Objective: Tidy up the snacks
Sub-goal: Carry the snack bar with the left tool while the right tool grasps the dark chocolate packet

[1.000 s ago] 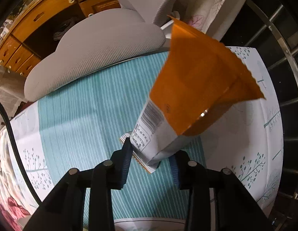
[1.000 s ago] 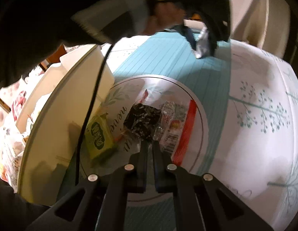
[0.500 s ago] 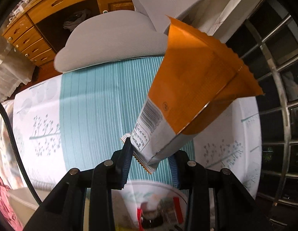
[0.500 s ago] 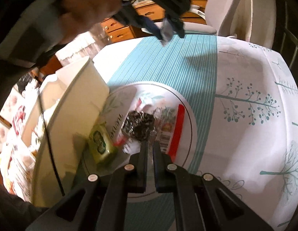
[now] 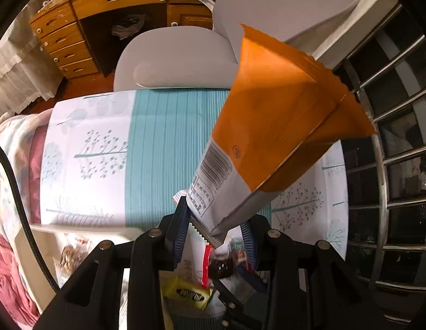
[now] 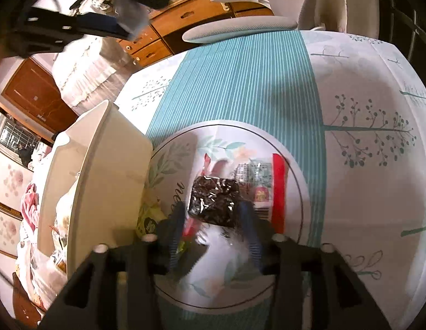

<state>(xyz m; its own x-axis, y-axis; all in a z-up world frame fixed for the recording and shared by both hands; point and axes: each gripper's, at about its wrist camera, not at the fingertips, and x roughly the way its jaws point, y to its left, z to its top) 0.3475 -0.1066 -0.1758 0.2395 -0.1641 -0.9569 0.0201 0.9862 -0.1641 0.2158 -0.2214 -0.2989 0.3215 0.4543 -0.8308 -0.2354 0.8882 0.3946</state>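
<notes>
My left gripper (image 5: 215, 233) is shut on the white lower end of an orange-and-white snack bag (image 5: 268, 126) and holds it high above the table. From the right wrist it shows at the upper left as the left gripper (image 6: 122, 24). My right gripper (image 6: 213, 220) points down at a round printed mat (image 6: 295, 165), its jaws opening. A dark crinkled snack packet (image 6: 214, 203) lies between the blurred fingers. Beside it lie a red-edged clear packet (image 6: 277, 189) and a yellow-green packet (image 6: 148, 220).
A white bin (image 6: 102, 165) holding several snacks stands just left of the mat. The teal-striped tablecloth (image 6: 240, 82) stretches to a grey chair (image 5: 171, 55) at the far edge. Wooden drawers (image 5: 67, 44) stand behind, metal window bars (image 5: 391, 165) on the right.
My left gripper has risen with the orange bag and drifted back over the mat and the bin. My right gripper's jaws, shut before, now stand apart around the dark packet.
</notes>
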